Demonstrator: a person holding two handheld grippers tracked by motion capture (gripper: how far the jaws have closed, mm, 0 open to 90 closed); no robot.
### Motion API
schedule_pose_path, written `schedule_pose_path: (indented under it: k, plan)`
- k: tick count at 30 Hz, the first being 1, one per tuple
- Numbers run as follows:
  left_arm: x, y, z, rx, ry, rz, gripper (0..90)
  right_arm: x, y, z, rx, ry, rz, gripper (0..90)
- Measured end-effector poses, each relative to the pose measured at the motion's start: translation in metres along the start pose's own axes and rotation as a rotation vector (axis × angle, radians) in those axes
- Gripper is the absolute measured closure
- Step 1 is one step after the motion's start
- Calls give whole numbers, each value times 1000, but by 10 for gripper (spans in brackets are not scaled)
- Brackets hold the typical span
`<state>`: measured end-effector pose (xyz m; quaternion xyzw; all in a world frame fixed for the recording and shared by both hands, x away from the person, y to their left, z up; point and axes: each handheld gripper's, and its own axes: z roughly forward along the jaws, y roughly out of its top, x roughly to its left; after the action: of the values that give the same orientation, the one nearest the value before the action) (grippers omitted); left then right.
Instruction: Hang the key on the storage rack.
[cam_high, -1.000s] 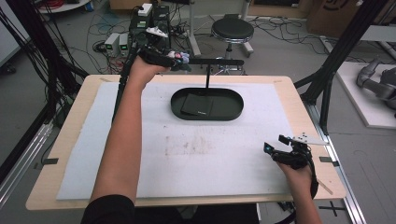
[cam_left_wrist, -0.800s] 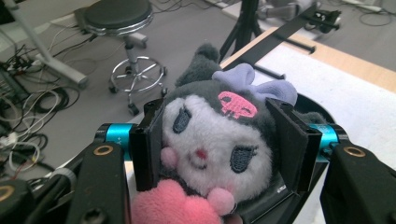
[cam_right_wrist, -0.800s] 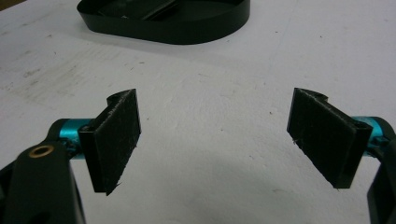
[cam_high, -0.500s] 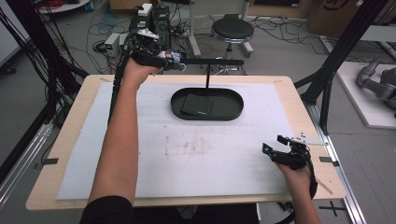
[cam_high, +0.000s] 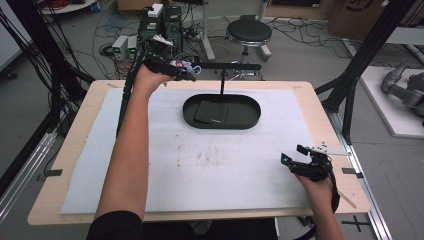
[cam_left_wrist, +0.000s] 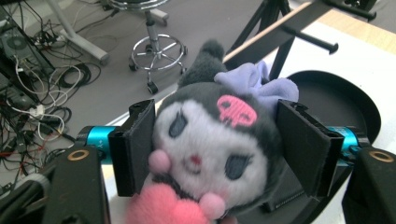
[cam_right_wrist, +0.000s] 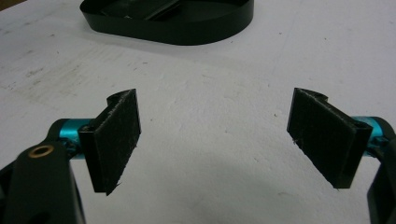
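At far-left bench edge: left tongs held up off the surface, just beside the left end of the stand's crossbar.
Left tongs state: pinching plush toy, one jaw on each side of its head, both pads touching.
Plush toy: dark head, white face, pink skull mark on forehead, lilac bow on top, pink pom-poms at the chin; in the high view it's a small pale blob at the tong tips, detail too small to read there.
Left arm: stretched from the bottom of the high view across the white mat to the far edge, black sleeve at the shoulder.
Stand: black oval tray at far-centre of the mat, thin upright post rising from it, crossbar on top; a flat dark item lies in the tray, can't tell what.
Right tongs: near-right corner of the bench, low over the mat, well apart from the tray.
Right tongs state: spread wide, nothing between the pads; bare mat behind them.
Mat: faint brown smudges near the middle.
Background: round stool and cables on the floor past the bench.
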<state>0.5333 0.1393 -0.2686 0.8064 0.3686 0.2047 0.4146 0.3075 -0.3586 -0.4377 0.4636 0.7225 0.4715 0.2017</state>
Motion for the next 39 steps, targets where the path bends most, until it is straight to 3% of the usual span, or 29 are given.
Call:
schedule_pose_path:
  k: [3,11,22,39]
  plan:
    - [1,-3,-3,0,-1,-12,255,1,0,1,1,2,-5,177]
    - [1,-20,-11,-2,-25,-13,253,2,1,0,-1,0,-8,177]
    - [-15,-68,-26,8,-75,-23,247,3,2,0,2,-2,-18,177]
    - [-60,-143,-59,-12,-153,27,189,5,3,6,19,0,-27,177]
